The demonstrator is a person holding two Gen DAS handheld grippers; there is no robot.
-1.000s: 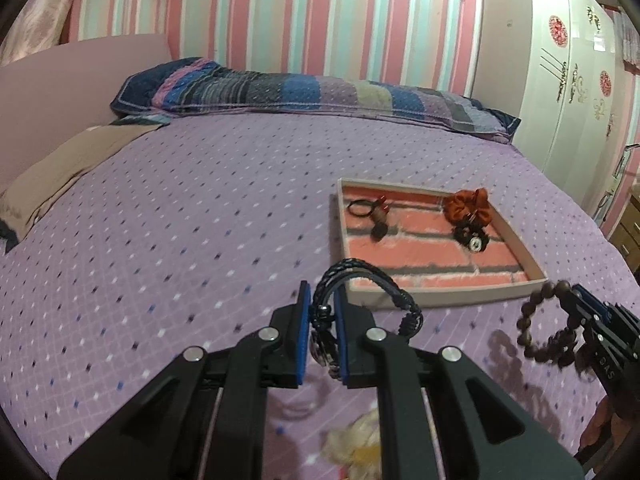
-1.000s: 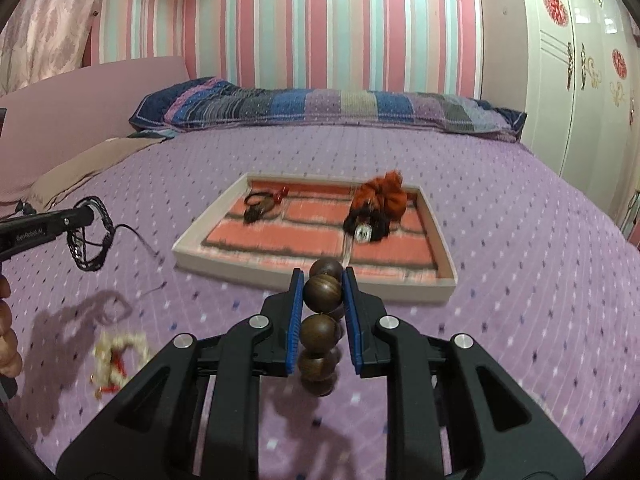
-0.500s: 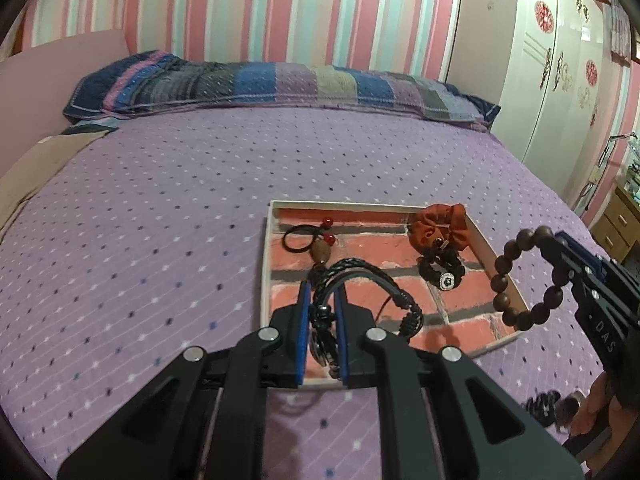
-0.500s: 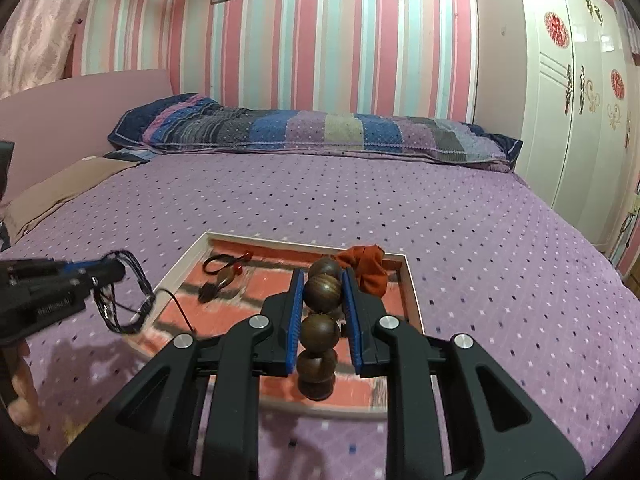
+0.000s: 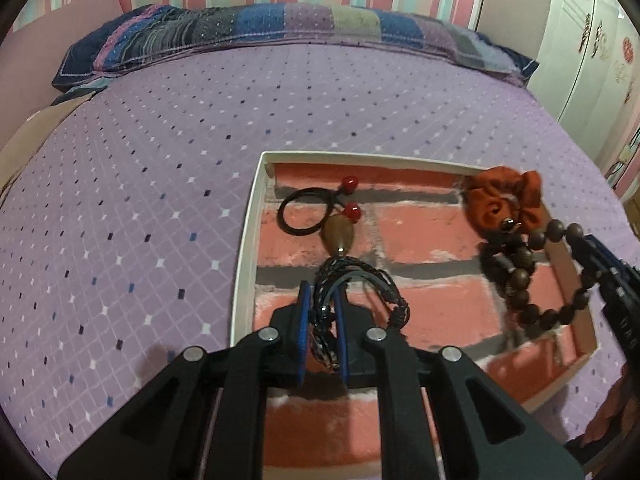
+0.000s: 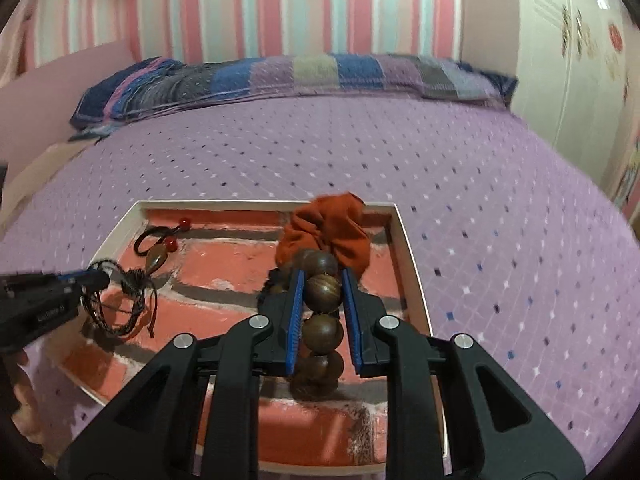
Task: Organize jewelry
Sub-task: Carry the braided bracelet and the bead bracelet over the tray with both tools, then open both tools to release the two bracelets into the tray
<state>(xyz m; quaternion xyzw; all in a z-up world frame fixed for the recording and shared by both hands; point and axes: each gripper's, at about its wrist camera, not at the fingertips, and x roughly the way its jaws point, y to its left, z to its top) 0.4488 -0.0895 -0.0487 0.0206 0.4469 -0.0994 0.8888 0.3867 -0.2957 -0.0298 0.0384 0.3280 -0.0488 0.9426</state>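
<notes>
A black cord bracelet (image 5: 360, 292) is pinched between the nearly closed jaws of the left gripper (image 5: 322, 312), its loops hanging ahead of and to the right of the fingertips. A wooden bead bracelet (image 6: 322, 304) is clamped in the right gripper (image 6: 322, 300), with the jaws narrowed onto one bead and the string running along the line of the fingers. Both pieces are held over the tray (image 5: 246, 248), which lies directly below and ahead of each gripper on the bed (image 5: 140, 160). A hair tie (image 5: 308, 212) with red beads and a brown pendant lies just ahead of the left gripper; an orange scrunchie (image 6: 328, 232) lies just ahead of the right one. Bare tray floor is judged to lie under each piece, so a short lowering is called for before release.

A second earlier, both grippers were short of the tray, over the bedspread; now they are above its floor, with each grip unchanged.
</notes>
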